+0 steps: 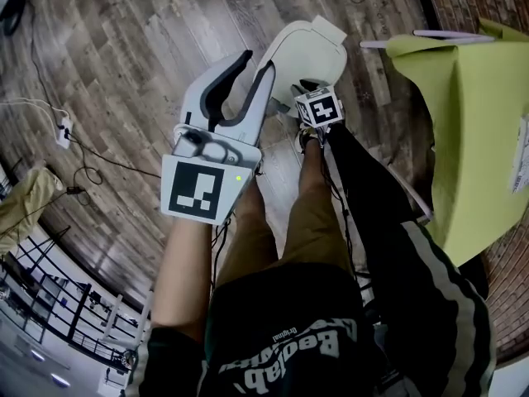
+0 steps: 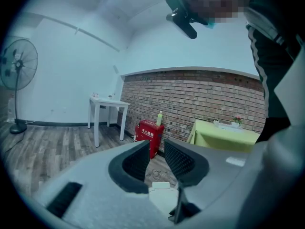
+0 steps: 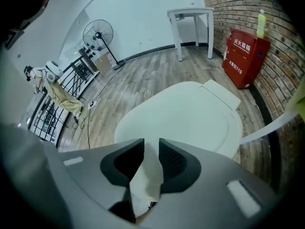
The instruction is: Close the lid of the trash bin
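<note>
The left gripper [image 1: 258, 66] [image 2: 157, 149] is wide open. Nothing is between its jaws. It points almost level, out across the room. Through the gap, a bit of the white rounded plastic lid [image 2: 161, 194] of the trash bin [image 1: 310, 48] shows low down, just in front of this gripper.

The right gripper [image 1: 307, 89] [image 3: 151, 144] is just beside the left gripper, on its right. It points steeply down. Its jaws stand partly apart. A strip of white shows in the gap between them. It looks like part of the trash bin, and the pads do not seem to press on it. The lid lies flat on the trash bin and looks shut. It is just under this gripper and a little ahead of it. A small flat tab sticks out at the lid's far end.

The trash bin stands on the grey-brown wooden plank floor [image 3: 143, 85]. To the right of the right gripper is a surface with a yellow-green cloth [image 1: 471, 114].

Farther ahead of both grippers, a red metal box [image 3: 244, 56] stands against the red brick wall [image 2: 200, 99]. A yellow-green bottle [image 3: 260, 23] stands on top of the box. Left of the box is a small white table with thin legs [image 3: 193, 20]. Farthest off, to the left, a black standing fan [image 3: 98, 35] stands by the white wall.
</note>
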